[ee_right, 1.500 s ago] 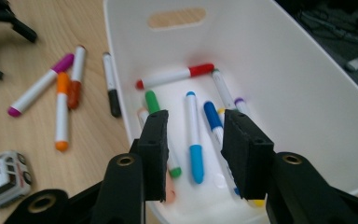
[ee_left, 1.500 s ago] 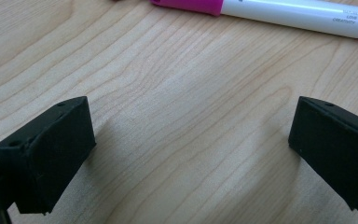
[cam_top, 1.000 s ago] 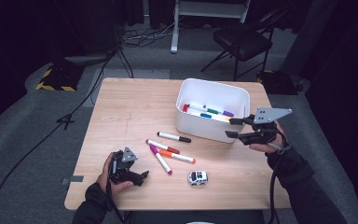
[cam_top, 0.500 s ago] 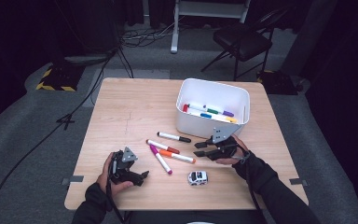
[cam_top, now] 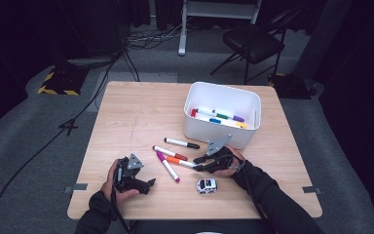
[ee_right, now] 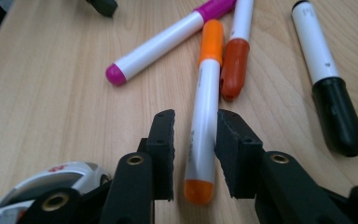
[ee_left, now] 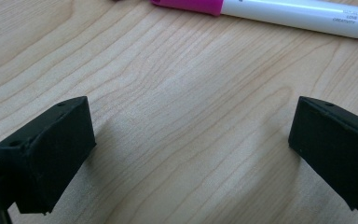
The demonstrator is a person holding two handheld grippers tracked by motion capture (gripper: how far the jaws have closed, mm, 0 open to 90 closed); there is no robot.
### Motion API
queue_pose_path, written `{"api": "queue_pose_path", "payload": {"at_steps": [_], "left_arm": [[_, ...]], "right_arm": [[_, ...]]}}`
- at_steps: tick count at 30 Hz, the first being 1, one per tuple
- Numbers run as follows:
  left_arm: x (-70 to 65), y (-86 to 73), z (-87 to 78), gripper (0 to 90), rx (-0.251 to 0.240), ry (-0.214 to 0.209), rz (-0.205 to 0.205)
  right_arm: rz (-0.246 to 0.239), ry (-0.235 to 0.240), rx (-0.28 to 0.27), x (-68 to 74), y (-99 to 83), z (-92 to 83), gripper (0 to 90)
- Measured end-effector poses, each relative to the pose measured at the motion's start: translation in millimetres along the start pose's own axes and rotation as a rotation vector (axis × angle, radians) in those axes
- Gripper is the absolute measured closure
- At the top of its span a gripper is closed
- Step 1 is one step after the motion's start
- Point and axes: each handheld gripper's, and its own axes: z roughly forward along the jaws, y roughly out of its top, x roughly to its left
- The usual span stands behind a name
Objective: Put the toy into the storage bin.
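On the desk (cam_top: 126,122) from above, several markers already lay in the white bin (cam_top: 222,114); four waited outside. In the left gripper view, the left tool (ee_left: 186,154) stood apart, idle. In the right gripper view, the right tool (ee_right: 195,156) had been closing around the orange marker (ee_right: 204,116), not visibly clamped.

Orange marker (ee_right: 204,125) lying flat on the surface (ee_right: 51,93)

I see a white barrel with an orange cap at the far end and an orange butt nearest me; it lies beside a red-brown-capped marker (ee_right: 235,65), their caps touching, with a pink one (ee_right: 168,39) near.
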Motion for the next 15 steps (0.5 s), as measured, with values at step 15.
{"api": "queue_pose_path", "payload": {"at_steps": [15], "left_arm": [[-1.1,0.5,0.9,0.5,-0.001,0.003,-0.009]], "right_arm": [[0.006,-0.065,0.028,-2.5,-33.8,-32.1,76.3]]}}
